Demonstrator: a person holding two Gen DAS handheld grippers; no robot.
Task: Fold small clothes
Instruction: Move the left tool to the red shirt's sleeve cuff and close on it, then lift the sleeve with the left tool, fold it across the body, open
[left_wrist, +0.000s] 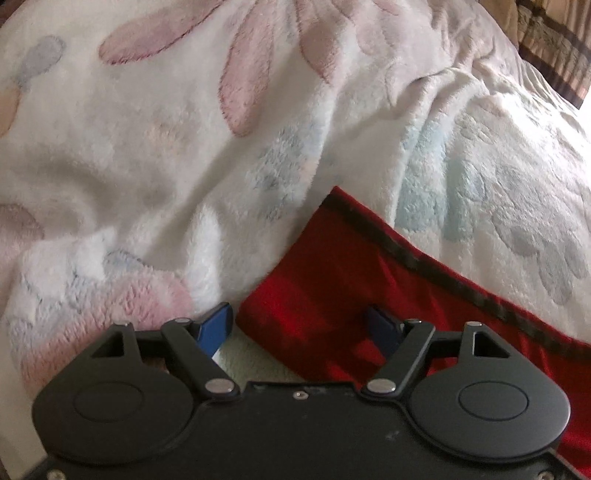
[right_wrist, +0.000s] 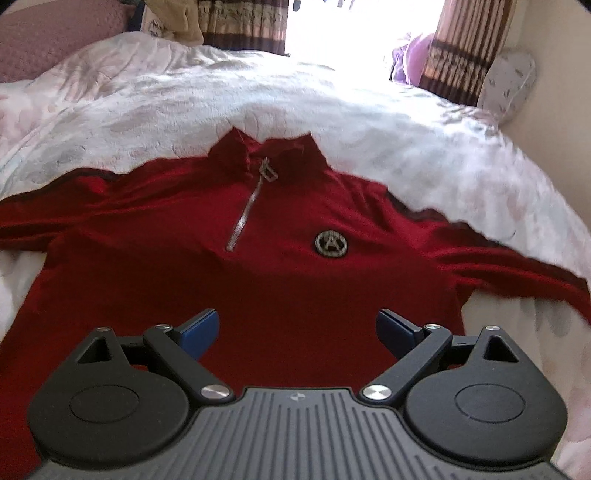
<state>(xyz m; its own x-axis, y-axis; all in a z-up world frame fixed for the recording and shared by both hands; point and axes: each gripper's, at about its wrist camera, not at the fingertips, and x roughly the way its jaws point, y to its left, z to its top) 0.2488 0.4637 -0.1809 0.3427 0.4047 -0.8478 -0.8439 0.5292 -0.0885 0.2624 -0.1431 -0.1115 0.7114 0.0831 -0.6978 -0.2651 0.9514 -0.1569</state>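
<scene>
A small red zip-neck top lies flat, front up, on the bed, with a silver zipper, a round badge and both sleeves spread sideways. My right gripper is open and empty, over the lower middle of the top. In the left wrist view, one red sleeve with a dark stripe along its edge lies on the blanket. My left gripper is open over the sleeve's cuff end; its right finger is above the red cloth, its left finger above the blanket.
A fluffy white blanket with pink and blue flower prints covers the bed. Pillows and a pink cushion lie at the far end, with striped curtains and a bright window behind.
</scene>
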